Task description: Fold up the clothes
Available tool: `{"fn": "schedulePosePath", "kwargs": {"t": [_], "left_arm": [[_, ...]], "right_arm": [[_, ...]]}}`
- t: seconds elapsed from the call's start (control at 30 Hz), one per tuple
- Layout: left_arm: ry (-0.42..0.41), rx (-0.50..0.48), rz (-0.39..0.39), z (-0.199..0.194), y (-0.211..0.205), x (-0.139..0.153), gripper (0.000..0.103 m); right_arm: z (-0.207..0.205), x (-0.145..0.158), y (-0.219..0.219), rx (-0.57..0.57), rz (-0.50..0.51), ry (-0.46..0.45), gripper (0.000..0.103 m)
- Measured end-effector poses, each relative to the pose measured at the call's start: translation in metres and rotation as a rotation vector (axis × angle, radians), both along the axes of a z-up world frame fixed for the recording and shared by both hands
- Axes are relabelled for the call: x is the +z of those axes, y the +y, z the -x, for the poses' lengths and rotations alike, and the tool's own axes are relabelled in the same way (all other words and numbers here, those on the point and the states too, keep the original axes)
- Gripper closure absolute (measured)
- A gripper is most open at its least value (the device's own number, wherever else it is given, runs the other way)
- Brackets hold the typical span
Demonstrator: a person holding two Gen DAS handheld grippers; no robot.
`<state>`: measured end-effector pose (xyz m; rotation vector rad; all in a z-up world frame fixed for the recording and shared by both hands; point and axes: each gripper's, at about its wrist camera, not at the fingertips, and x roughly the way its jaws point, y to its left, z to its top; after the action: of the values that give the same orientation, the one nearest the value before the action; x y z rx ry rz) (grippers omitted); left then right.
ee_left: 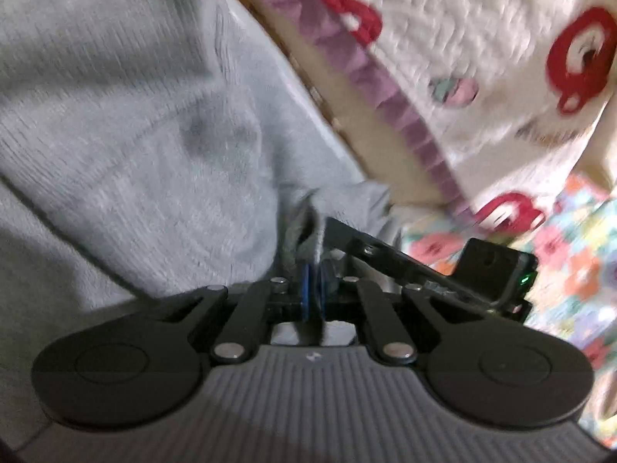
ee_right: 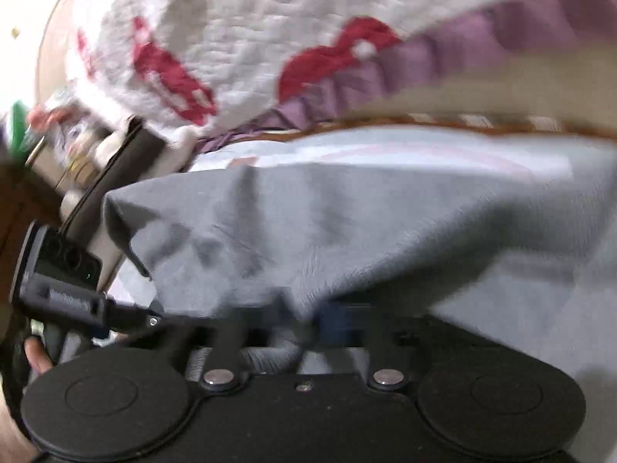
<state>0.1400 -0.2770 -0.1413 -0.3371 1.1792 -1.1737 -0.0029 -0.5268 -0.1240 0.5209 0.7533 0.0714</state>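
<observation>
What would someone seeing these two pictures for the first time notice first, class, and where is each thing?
The grey knitted garment fills the left and middle of the left wrist view, a bunch of it pinched in the left tool. Behind it, upper right, lies a white quilt with red shapes and a purple frill. In the right wrist view the same grey cloth drapes over the right tool.

Grey garment [ee_right: 308, 231] in right claw [ee_right: 304, 324]

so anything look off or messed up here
Nothing damaged or spilled. The grey garment is bunched and creased, pinched in the left gripper and draped over the right gripper. Both views are motion-blurred.
</observation>
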Motion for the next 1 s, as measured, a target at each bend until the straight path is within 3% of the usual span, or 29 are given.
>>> {"fn": "schedulePosePath", "kwargs": {"t": [0.13,0.17,0.23,0.4,0.47,0.57,0.63,0.67,0.8,0.9,1.0], "left_arm": [[-0.018,0.026,0.047,-0.008,0.011,0.013,0.098],[-0.056,0.035,0.046,-0.009,0.013,0.019,0.095],[-0.196,0.054,0.016,-0.005,0.015,0.035,0.094],[-0.549,0.164,-0.095,-0.006,0.03,0.06,0.066],[-0.671,0.206,-0.137,-0.008,0.038,0.068,0.059],[-0.766,0.226,-0.195,-0.019,0.047,0.068,0.054],[-0.825,0.199,-0.26,-0.024,0.048,0.068,0.045],[-0.842,0.173,-0.292,-0.027,0.049,0.067,0.04],[-0.914,0.098,-0.402,-0.032,0.052,0.062,0.037],[-0.967,0.07,-0.435,-0.038,0.053,0.054,0.029],[-0.925,0.078,-0.473,-0.052,0.054,0.037,0.028]], "right_arm": [[-0.023,0.052,-0.013,-0.051,0.138,-0.103,0.094],[-0.03,0.061,-0.017,-0.078,0.174,-0.117,0.094],[-0.042,0.072,-0.025,-0.141,0.236,-0.13,0.094],[-0.068,0.061,-0.029,-0.209,0.386,-0.072,0.092],[-0.069,0.051,-0.034,-0.228,0.375,-0.056,0.09],[-0.06,0.038,-0.039,-0.242,0.312,-0.036,0.084],[-0.049,0.031,-0.043,-0.243,0.254,-0.024,0.083],[-0.044,0.027,-0.044,-0.244,0.225,-0.018,0.081],[-0.022,0.013,-0.051,-0.245,0.107,0.013,0.056],[-0.01,0.002,-0.055,-0.232,0.029,0.066,0.054],[-0.014,-0.003,-0.052,-0.191,0.021,0.09,0.054]]}}
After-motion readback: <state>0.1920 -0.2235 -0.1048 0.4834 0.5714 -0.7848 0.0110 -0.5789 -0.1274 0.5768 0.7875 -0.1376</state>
